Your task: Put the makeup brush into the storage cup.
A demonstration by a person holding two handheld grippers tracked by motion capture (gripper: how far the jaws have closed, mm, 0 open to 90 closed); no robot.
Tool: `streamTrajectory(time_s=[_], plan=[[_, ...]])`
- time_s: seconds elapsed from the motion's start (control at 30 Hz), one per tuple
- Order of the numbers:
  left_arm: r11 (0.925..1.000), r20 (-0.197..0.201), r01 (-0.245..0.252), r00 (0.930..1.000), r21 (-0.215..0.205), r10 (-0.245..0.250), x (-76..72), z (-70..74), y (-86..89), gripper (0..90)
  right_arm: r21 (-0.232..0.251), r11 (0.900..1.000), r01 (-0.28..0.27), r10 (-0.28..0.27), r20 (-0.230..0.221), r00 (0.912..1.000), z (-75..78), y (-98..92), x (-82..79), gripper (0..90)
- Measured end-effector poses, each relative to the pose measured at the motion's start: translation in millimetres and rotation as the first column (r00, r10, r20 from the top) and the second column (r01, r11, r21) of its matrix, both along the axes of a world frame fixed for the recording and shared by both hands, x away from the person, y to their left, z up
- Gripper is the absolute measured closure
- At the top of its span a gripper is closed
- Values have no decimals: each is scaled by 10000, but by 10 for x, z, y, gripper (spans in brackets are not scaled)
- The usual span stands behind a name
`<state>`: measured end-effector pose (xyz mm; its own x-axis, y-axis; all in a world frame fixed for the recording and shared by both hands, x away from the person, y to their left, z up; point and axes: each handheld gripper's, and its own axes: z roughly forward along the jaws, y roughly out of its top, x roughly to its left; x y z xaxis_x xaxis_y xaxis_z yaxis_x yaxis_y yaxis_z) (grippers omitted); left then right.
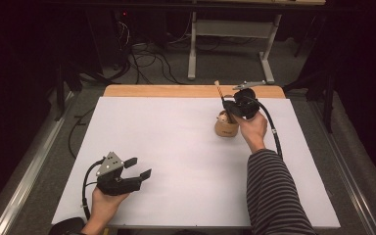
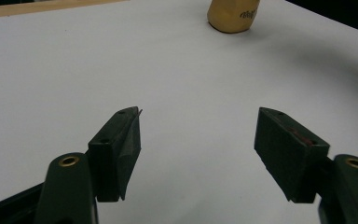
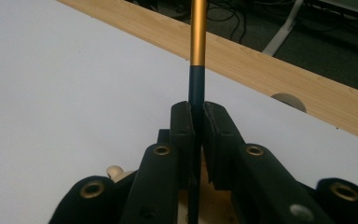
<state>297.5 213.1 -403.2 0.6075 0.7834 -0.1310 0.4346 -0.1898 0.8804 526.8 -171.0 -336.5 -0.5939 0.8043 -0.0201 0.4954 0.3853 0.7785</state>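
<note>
1 stick [image 3: 197, 51] clamped in right hand-held gripper [image 3: 198, 122]; 1 jar [image 1: 225, 125].

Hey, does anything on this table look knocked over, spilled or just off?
Nothing stands out. The tan pot sits upright on the white sheet. The right gripper is shut on a stick over the pot; the left gripper is open above bare sheet.

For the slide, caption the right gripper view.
Right gripper shut on a black-and-gold stick, held upright above the white table.
</note>
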Motion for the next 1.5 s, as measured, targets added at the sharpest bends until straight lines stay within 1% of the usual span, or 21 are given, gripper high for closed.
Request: streamTrajectory(time_s=[0.17,0.27,0.3,0.37,0.5,0.6,0.67,1.0,1.43,1.5], plan=[[10000,-9,-7,10000,-3,7,4,0,3,321,28,10000,5,-5,-106,9999,-12,-5,-9,850],[10000,-17,34,10000,64,-34,11,0,-9,321,30,10000,24,-24,-139,9999,-22,-12,-17,850],[9999,-23,57,10000,92,-57,13,-1,-14,321,-72,10000,7,-9,-170,9999,-25,-16,-19,850],[9999,-22,63,10000,78,-63,15,-3,-22,321,-96,9999,-55,53,-177,9998,-32,-16,-26,850],[10000,-25,55,10000,51,-54,15,-3,-18,321,-217,9998,-17,12,-230,9997,-48,-18,-20,850],[10000,-18,26,10000,21,-26,15,-2,-10,321,-173,9999,-1,-4,-302,9995,-53,-7,-15,850],[10000,-31,54,10000,72,-54,16,-1,-8,321,-231,9997,59,-68,-375,9993,-53,-3,-15,849],[10000,-37,34,10000,84,-34,20,-3,-14,321,-234,9997,81,-91,-395,9992,-43,-27,-18,846],[10000,-25,-5,10000,79,5,20,-3,-11,321,-324,9993,206,-228,-666,9975,-62,-51,-11,843],[10000,-23,-5,10000,76,5,19,-3,-12,321,-248,9995,187,-206,-796,9966,-65,-52,-14,821]])
